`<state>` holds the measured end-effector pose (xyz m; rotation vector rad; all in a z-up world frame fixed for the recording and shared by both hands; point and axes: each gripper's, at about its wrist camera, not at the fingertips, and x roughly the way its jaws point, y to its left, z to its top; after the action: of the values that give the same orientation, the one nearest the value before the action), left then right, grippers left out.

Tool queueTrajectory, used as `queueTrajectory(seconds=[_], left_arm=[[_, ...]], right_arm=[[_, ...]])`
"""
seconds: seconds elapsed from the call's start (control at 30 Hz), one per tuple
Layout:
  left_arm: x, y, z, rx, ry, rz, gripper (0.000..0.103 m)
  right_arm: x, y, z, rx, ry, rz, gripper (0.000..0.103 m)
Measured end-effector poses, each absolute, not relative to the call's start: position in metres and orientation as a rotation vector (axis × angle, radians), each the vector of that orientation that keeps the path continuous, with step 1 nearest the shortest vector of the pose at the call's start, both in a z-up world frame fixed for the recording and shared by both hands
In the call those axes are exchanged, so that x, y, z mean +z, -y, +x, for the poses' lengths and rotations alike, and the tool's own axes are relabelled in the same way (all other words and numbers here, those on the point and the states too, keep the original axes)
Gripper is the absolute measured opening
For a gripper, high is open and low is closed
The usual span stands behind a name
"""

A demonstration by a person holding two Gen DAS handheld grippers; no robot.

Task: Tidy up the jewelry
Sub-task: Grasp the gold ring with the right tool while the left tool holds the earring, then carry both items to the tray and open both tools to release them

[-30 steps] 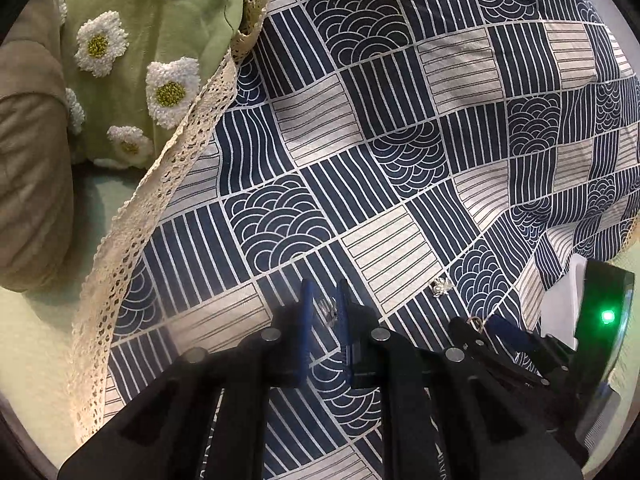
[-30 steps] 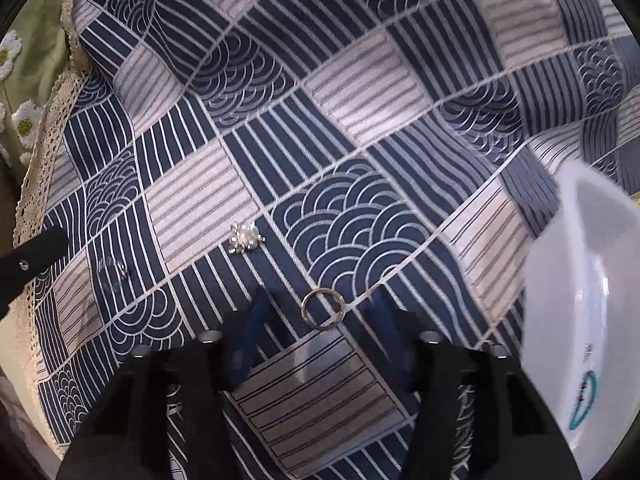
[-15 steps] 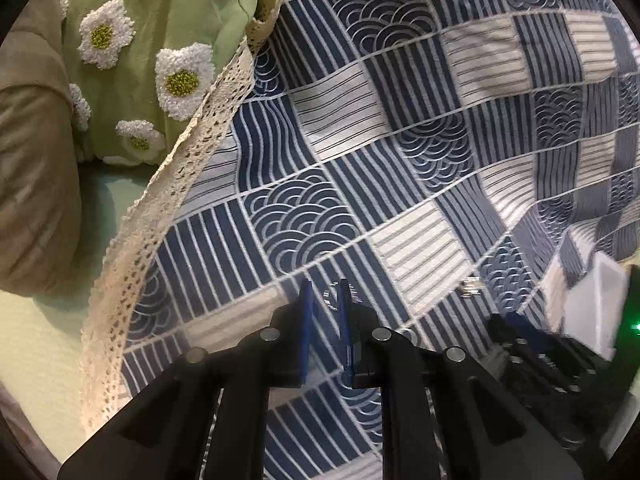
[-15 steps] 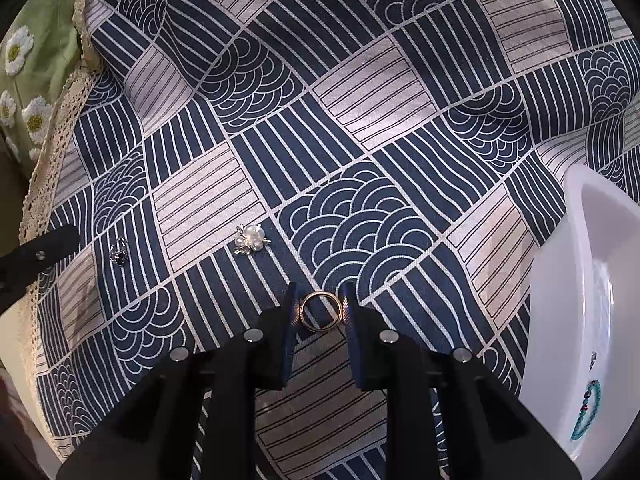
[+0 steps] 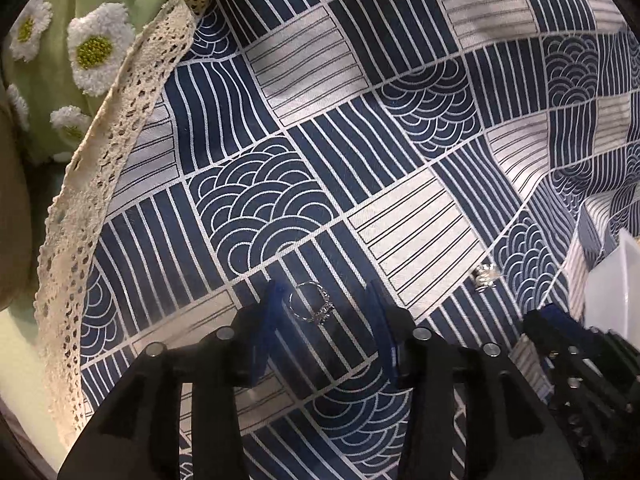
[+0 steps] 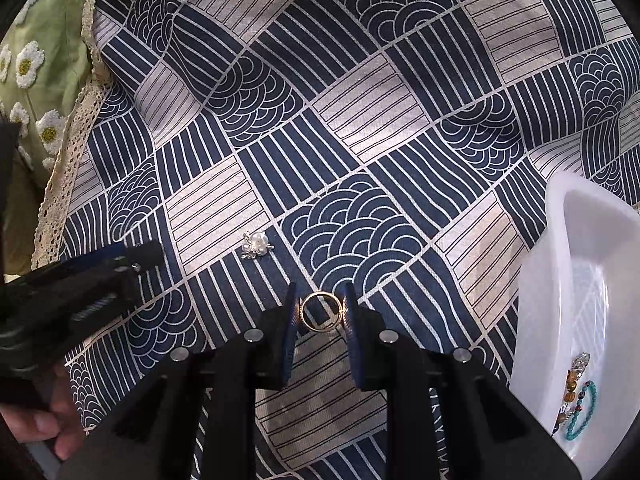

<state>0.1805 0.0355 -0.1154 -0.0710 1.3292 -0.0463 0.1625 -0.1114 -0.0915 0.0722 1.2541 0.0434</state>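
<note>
A silver ring (image 5: 311,307) lies on the blue patterned cloth (image 5: 360,140) between the fingers of my left gripper (image 5: 326,304), which is open around it. My right gripper (image 6: 321,307) is shut on a gold ring (image 6: 321,313), at cloth level. A small pearl brooch (image 6: 255,245) lies on the cloth to the left of the right gripper; it also shows in the left wrist view (image 5: 485,276). A white tray (image 6: 580,280) at the right holds beaded bracelets (image 6: 578,412).
A green daisy-embroidered pillow (image 5: 80,40) and a cream lace edge (image 5: 100,168) lie at the left. The left gripper (image 6: 80,280) and the hand holding it show at the left of the right wrist view. The white tray's corner (image 5: 616,280) is at right.
My left gripper has opened from nearly shut and the silver ring now lies between its spread fingers. My right gripper closed onto the gold ring and stays on it.
</note>
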Motion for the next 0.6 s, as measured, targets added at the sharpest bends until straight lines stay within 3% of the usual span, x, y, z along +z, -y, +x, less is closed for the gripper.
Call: queueTrajectory(seconds=[0.07, 0.27, 0.47, 0.5, 0.6], left_arm=[[-0.115, -0.035, 0.181, -0.025, -1.325, -0.048, 0.023], [-0.11, -0.044, 0.181, -0.03, -1.326, -0.083, 0.021], [-0.047, -0.043, 0.168, -0.116, -1.214, -0.11, 0.021], [-0.032, -0.039, 0.164, -0.148, -1.185, -0.118, 0.01], [0.003, -0.016, 0.155, -0.24, -1.12, -0.114, 0.008]], right_arm=[[-0.089, 0.11, 0.163, 0.046, -1.249, 0.069, 0.022], [-0.076, 0.114, 0.158, 0.053, -1.228, 0.079, 0.022], [-0.038, 0.132, 0.145, 0.057, -1.164, 0.1, 0.022], [-0.03, 0.138, 0.14, 0.055, -1.148, 0.102, 0.022], [-0.006, 0.168, 0.12, -0.013, -1.101, 0.086, 0.022]])
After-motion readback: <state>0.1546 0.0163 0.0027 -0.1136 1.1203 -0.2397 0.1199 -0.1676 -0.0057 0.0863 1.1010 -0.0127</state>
